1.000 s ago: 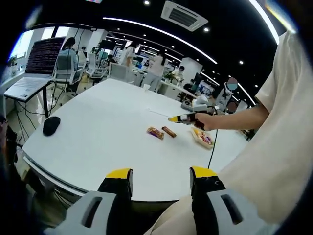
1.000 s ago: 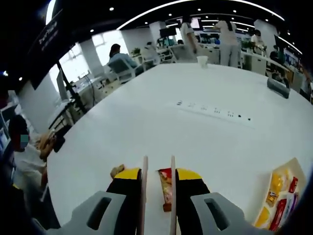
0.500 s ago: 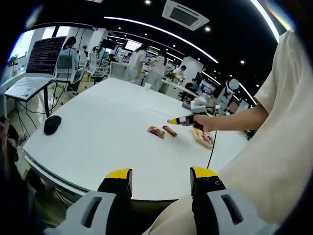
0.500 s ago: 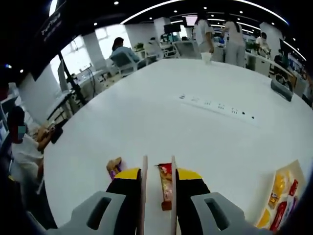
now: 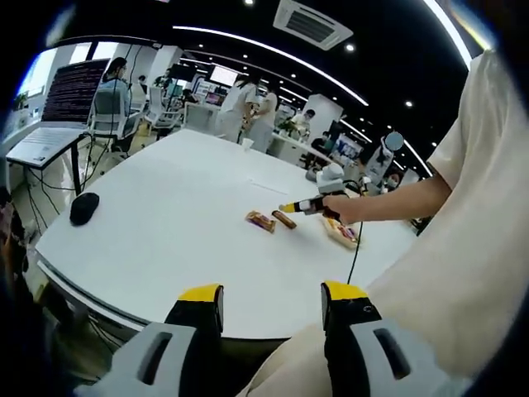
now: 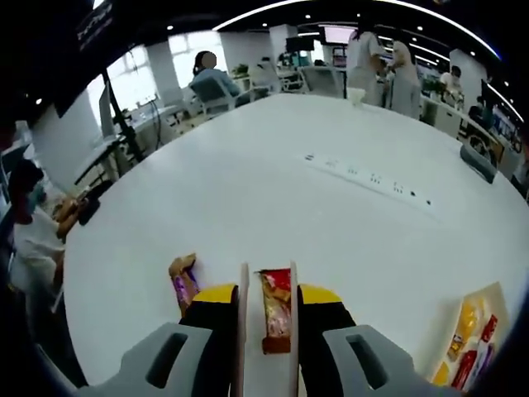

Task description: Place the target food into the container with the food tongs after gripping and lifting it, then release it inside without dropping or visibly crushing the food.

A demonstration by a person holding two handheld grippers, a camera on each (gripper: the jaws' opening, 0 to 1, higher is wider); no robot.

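A white table (image 5: 165, 240) carries a black mouse (image 5: 83, 207) near its edge and a power strip (image 6: 368, 176) farther out. People stand beyond it.

The table (image 6: 248, 198) is plain white. The snack bar (image 6: 275, 310) between the tong blades has a red and orange wrapper, and the other snack (image 6: 182, 281) is purple with a tan end. Both grippers have yellow tips on black fingers (image 5: 198, 310) with grey bodies. The mouse (image 5: 83, 207) is black.

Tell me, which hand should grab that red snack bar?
The right. The right gripper has tongs straddling the red snack bar; the left gripper hangs back at the white table edge.
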